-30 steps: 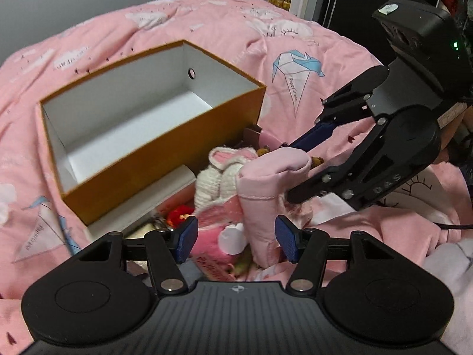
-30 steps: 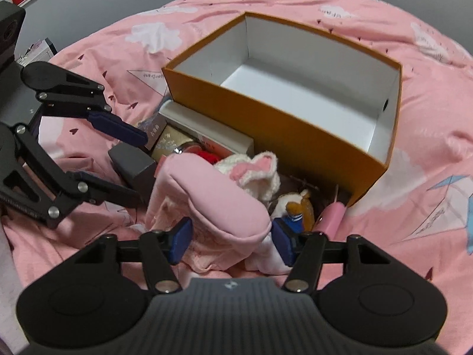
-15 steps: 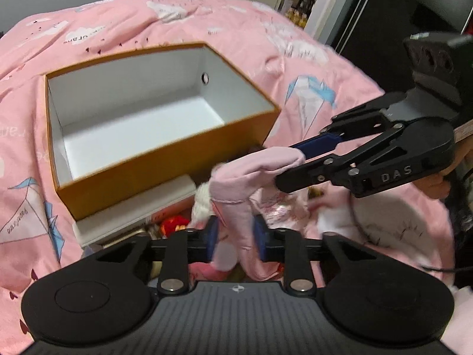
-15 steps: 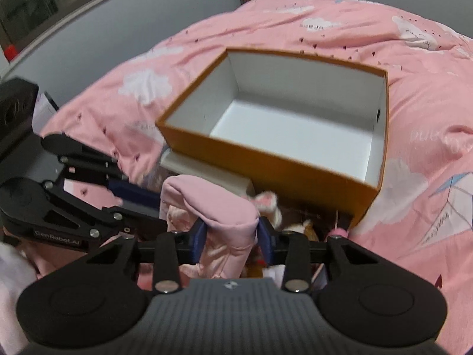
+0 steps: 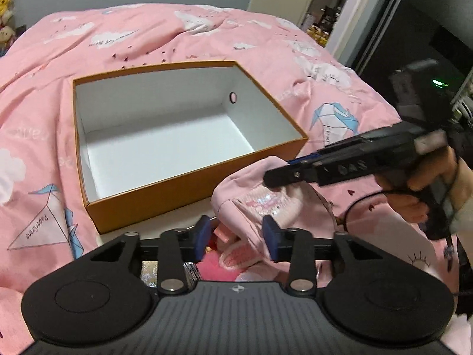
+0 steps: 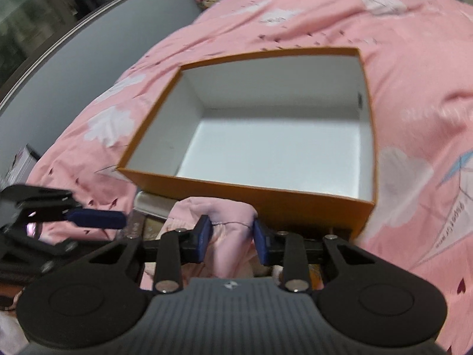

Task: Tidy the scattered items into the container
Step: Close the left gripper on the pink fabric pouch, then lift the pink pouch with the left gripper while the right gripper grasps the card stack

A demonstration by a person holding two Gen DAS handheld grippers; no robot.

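An orange box (image 5: pixel 192 182) with a white, empty inside lies open on the pink bed. A pink garment (image 5: pixel 251 195) hangs just in front of its near wall. My right gripper (image 6: pixel 232 238) has its pads pressed on the garment (image 6: pixel 218 210) and its jaws are closing further; in the left wrist view the right gripper (image 5: pixel 280 171) reaches in from the right, held by a hand (image 5: pixel 419 177). My left gripper (image 5: pixel 236 238) has jaws that are opening, with the garment's hanging end between them and the left pad apart from it. The left gripper (image 6: pixel 100 232) also shows at the left.
Under the grippers lies a pile of small things: a plush with pink ears (image 5: pixel 236 257), something red (image 5: pixel 207 247), a shiny wrapper (image 5: pixel 147 273). A flat white box (image 6: pixel 153 204) sits against the orange box (image 6: pixel 245 198). The pink quilt (image 5: pixel 177 35) spreads all around.
The right gripper closed on the pink garment and raised it toward the box. The left gripper pinched the garment half a second ago and has since opened. The pile has dropped lower in both views.
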